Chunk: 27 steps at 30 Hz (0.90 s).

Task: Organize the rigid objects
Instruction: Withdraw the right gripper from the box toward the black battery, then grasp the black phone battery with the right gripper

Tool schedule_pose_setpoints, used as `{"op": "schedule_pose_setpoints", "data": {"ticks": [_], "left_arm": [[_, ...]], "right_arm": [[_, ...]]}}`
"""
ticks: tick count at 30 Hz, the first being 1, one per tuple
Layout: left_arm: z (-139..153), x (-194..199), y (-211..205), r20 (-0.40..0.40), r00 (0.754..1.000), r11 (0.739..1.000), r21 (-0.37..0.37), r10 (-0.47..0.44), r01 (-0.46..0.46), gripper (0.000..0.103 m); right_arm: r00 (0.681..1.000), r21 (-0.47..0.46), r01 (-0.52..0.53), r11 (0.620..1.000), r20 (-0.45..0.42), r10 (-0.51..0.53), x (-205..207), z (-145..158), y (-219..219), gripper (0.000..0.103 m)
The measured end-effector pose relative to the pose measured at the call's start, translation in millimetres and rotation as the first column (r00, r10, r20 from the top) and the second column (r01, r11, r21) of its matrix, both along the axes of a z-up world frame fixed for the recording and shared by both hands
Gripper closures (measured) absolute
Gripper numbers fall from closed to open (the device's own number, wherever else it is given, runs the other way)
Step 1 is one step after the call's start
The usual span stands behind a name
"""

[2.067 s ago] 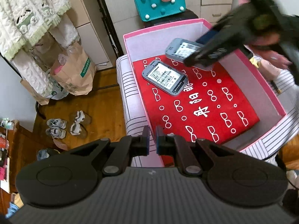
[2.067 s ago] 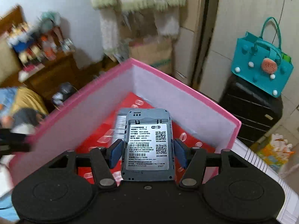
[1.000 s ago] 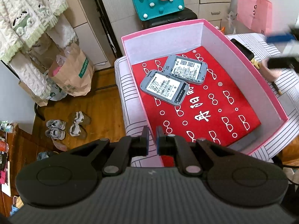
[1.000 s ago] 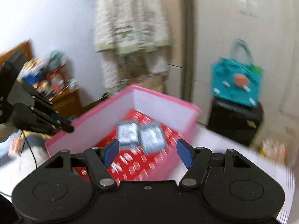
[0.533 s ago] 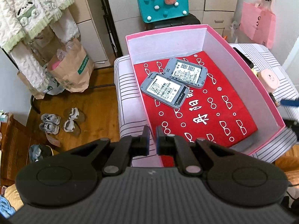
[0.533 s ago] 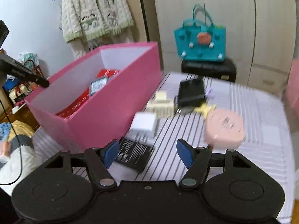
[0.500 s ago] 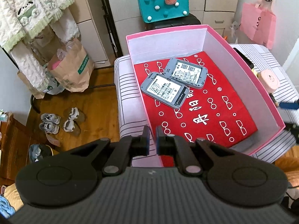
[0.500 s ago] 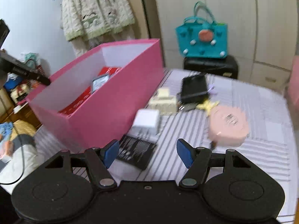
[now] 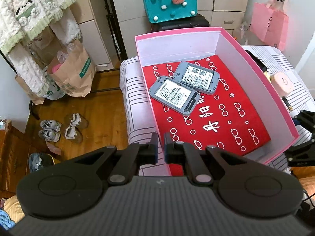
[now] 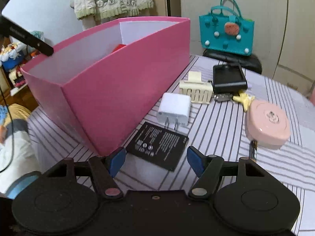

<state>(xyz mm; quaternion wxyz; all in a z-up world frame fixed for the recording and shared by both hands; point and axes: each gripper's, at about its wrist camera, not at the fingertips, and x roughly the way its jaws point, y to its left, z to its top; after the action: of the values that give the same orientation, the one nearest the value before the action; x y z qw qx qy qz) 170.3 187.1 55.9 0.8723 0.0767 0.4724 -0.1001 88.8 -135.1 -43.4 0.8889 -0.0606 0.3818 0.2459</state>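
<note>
Striped grey-and-white cloth covers the desk (image 10: 226,129), which carries a tall pink cardboard box (image 10: 122,90) lined at the bottom with a red patterned sheet (image 9: 226,114). Two grey slab-shaped devices with white printed labels now lie side by side on that sheet: the nearer one (image 9: 174,95) and the second one (image 9: 197,77), which the right gripper (image 10: 155,160) was carrying a couple of seconds ago and has since let go of. That gripper has swung away from the box and now hovers low over the loose items beside it, jaws spread wide and empty, with a flat black rectangular battery pack (image 10: 157,148) lying just ahead between the fingertips. Beyond it sit a white plug-in charger (image 10: 174,108), a cream ribbed plastic piece (image 10: 196,91), a black rectangular case (image 10: 229,78) and a pink rounded compact (image 10: 267,123). The left gripper (image 9: 159,150) hangs above the near end of the box, jaws nearly together with nothing between them. With two items boxed, the battery pack looks like the likely next pick; lying flat on cloth, it may be awkward to pinch.
</note>
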Motion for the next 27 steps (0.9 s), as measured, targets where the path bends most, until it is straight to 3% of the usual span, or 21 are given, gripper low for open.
{"op": "schedule_pose_setpoints", "data": {"ticks": [2, 5, 7, 9, 14, 17, 22, 27], "left_arm": [[-1, -1, 1, 0.005, 1.0, 1.0, -0.011, -0.001, 0.001, 0.098], [-2, -4, 2, 0.022, 1.0, 1.0, -0.016, -0.005, 0.005, 0.098], [-3, -6, 4, 0.03, 1.0, 1.0, -0.021, -0.009, 0.01, 0.098], [-3, -6, 5, 0.032, 0.999, 1.0, -0.026, -0.014, 0.015, 0.098], [-3, -6, 9, 0.037, 0.999, 0.999, -0.038, -0.034, 0.036, 0.097], [-3, -6, 11, 0.041, 0.998, 0.998, -0.047, -0.041, 0.043, 0.097], [-4, -6, 10, 0.042, 0.997, 0.997, -0.04, -0.058, 0.06, 0.097], [-4, -6, 8, 0.043, 0.996, 0.997, -0.028, -0.074, 0.075, 0.097]], "right_arm": [[0.998, -0.028, 0.002, 1.0, 0.057, -0.001, -3, -4, 7, 0.018], [0.995, -0.042, -0.002, 0.999, 0.102, 0.006, -5, -8, 8, 0.015], [0.997, -0.032, 0.002, 0.999, 0.08, 0.0, -3, -7, 5, 0.017], [0.998, -0.012, -0.004, 1.0, 0.055, 0.004, -3, -4, -3, 0.03], [0.998, -0.019, 0.064, 0.998, 0.0, -0.064, -6, 1, -27, 0.032], [0.995, -0.027, 0.091, 0.995, -0.027, -0.092, -6, 2, -33, 0.032], [0.986, -0.053, 0.161, 0.986, -0.036, -0.163, -3, 0, -22, 0.021], [0.955, -0.017, 0.289, 0.957, -0.059, -0.289, 1, -1, -13, 0.014]]}}
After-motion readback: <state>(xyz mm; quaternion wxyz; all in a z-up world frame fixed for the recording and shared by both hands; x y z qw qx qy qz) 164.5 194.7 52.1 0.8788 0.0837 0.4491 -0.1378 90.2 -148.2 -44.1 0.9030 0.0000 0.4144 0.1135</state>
